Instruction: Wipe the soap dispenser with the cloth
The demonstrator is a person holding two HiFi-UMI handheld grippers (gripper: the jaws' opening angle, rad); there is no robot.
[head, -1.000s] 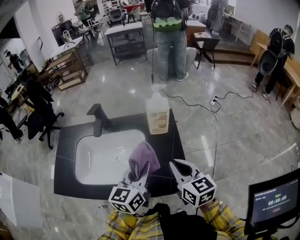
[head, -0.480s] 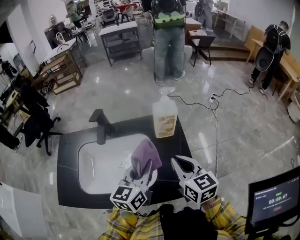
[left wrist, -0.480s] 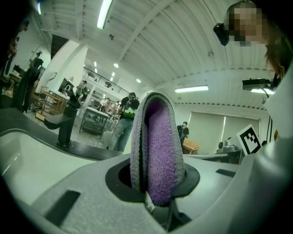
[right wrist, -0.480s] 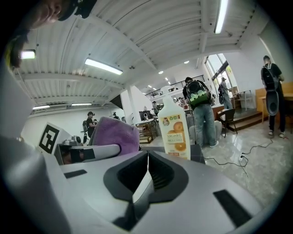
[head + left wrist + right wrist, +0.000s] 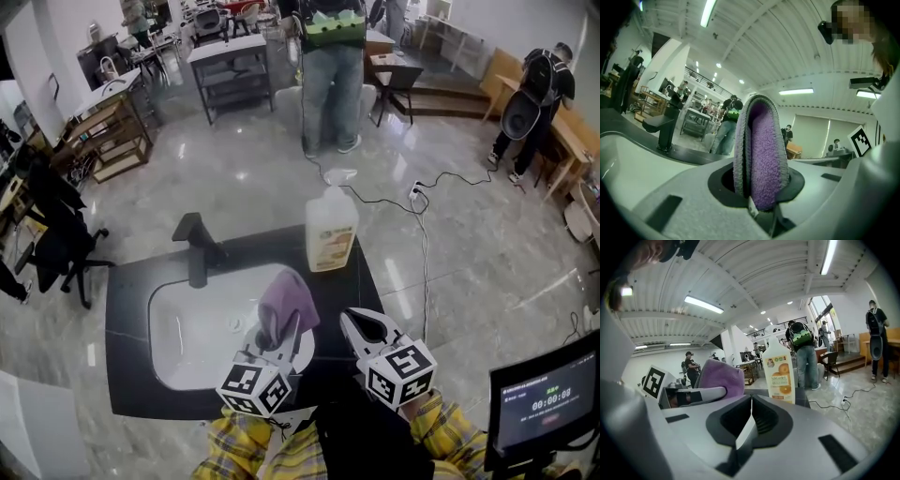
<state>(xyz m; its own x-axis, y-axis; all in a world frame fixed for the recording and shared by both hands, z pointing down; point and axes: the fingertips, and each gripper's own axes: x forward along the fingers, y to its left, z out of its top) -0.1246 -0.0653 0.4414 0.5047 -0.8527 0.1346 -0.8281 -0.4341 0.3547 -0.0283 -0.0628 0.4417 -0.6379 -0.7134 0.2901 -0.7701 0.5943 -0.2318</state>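
The soap dispenser point(image 5: 331, 232) is a pale bottle with an orange label and a pump top, standing on the black counter point(image 5: 347, 286) at the sink's far right corner; in the right gripper view the soap dispenser point(image 5: 778, 371) rises straight ahead. A folded purple cloth point(image 5: 287, 301) sticks up from my left gripper point(image 5: 278, 338), which is shut on it over the sink's right edge. Up close, the cloth point(image 5: 759, 154) fills the left gripper's point(image 5: 757, 206) jaws. My right gripper point(image 5: 367, 329) is shut and empty, beside the left one and short of the bottle; the right gripper point(image 5: 751, 416) shows jaws pressed together.
A white basin point(image 5: 197, 323) is set in the counter, with a black faucet point(image 5: 195, 248) at its far edge. A cable point(image 5: 412, 253) runs over the marble floor to the right. A person point(image 5: 331, 66) stands beyond the counter. A monitor point(image 5: 544, 398) sits at lower right.
Both grippers have drifted a little over the counter, still side by side; the view shifted with them. The cloth stays clamped in the left gripper, the right stays shut.
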